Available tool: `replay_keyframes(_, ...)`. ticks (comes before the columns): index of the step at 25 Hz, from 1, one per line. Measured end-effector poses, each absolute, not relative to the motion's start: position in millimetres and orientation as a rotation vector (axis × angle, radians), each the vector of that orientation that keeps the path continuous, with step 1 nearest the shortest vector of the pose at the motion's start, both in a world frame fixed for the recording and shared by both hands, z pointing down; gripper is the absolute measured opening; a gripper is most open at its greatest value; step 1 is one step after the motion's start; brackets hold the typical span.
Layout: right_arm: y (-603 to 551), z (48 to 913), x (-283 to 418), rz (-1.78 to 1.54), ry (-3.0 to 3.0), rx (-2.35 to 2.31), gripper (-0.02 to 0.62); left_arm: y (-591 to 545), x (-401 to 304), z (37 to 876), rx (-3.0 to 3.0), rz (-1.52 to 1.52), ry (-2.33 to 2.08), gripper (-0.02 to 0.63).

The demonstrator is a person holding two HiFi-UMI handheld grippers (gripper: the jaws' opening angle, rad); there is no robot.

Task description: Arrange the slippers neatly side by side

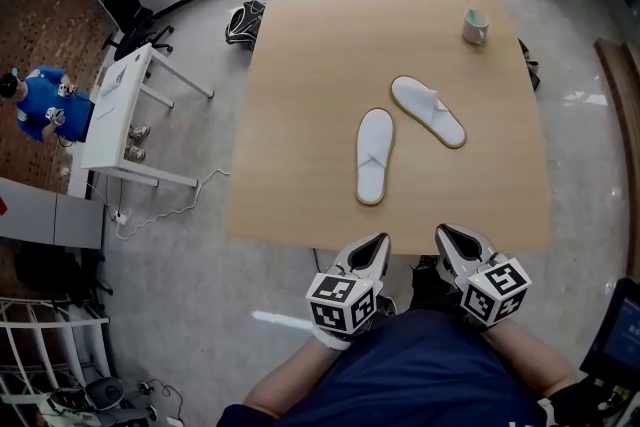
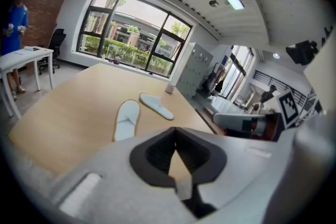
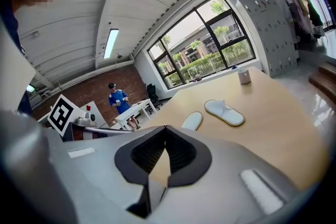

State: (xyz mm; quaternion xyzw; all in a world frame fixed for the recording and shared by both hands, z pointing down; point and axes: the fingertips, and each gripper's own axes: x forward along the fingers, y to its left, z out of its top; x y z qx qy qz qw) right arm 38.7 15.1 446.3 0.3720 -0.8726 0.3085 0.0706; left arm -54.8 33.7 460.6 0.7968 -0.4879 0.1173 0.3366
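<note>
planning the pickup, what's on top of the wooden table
Two white slippers lie on the wooden table: the left slipper straight, the right slipper angled, not touching. A mug stands near the far right corner. Anything beneath the slippers is covered.

Right gripper view: the near end of the left-hand white flat slipper (image 3: 192,120) is hidden behind the grey body of the right gripper (image 3: 165,126).

Head view: the contents of the small pale mug (image 1: 474,25) are too small to tell.

Left gripper view: the person in a blue top (image 2: 12,23) is cut off by the dark left edge.
</note>
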Motion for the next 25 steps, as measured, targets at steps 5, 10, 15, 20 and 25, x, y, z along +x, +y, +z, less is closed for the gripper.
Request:
replay_keyframes(5,-21,450,57,0.944,-2.626,1.102,0.011,-2,-36,455,2.079,0.304,-1.295,0.005)
replay_keyframes(10,-49,464,72,0.939,-2.631,1.063,0.011,-29,-26,462,2.062,0.304,-1.345,0.005)
replay_keyframes(15,-70,477,82,0.946,-2.606,1.05,0.011,-53,-37,475,2.013,0.324,-1.401,0.005)
replay_keyframes(20,-94,493,87,0.964,-2.569,1.091,0.011,-74,-58,491,1.982,0.353,-1.419,0.005)
replay_keyframes(25,-118,509,94,0.94,-2.524,1.135,0.011,-92,-67,516,1.972,0.411,-1.409,0.005)
